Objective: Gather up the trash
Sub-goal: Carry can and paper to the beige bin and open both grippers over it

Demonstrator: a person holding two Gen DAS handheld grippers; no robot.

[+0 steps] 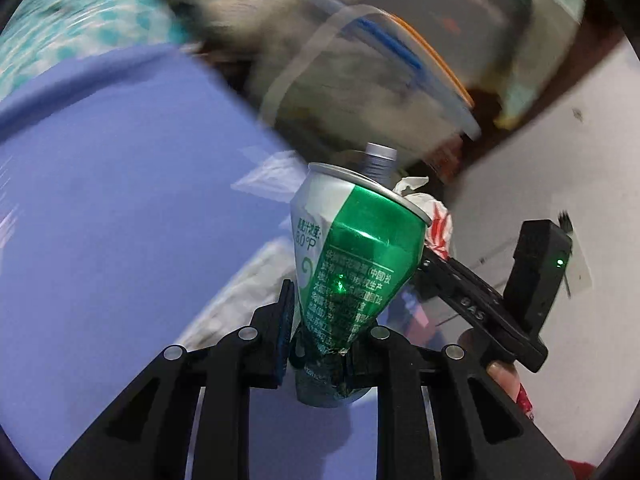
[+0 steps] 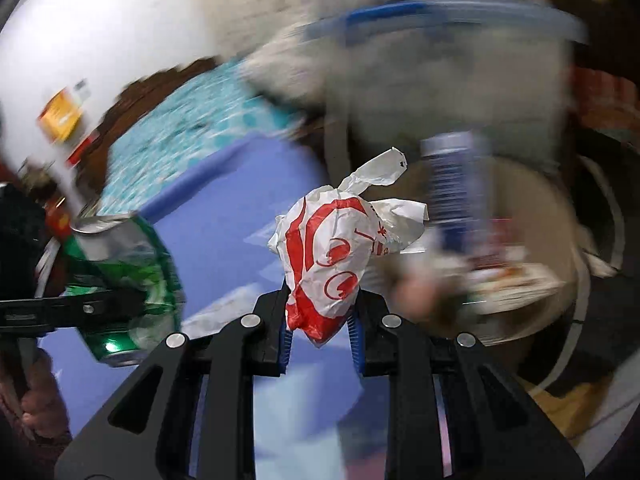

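My left gripper (image 1: 320,320) is shut on a crushed green and silver drink can (image 1: 352,256), held upright above a large blue bin (image 1: 120,200). The can also shows in the right wrist view (image 2: 124,276) at the left. My right gripper (image 2: 320,320) is shut on a crumpled white and red plastic bag (image 2: 336,264), held above the same blue bin (image 2: 224,232). The bag peeks out behind the can in the left wrist view (image 1: 436,220). The two grippers are close together, side by side.
Blurred clear storage boxes with blue and orange rims (image 1: 392,60) stand behind the bin. A tall blue and white can (image 2: 456,192) stands to the right by a round tray of clutter (image 2: 520,276). A teal patterned cloth (image 2: 192,128) lies beyond the bin.
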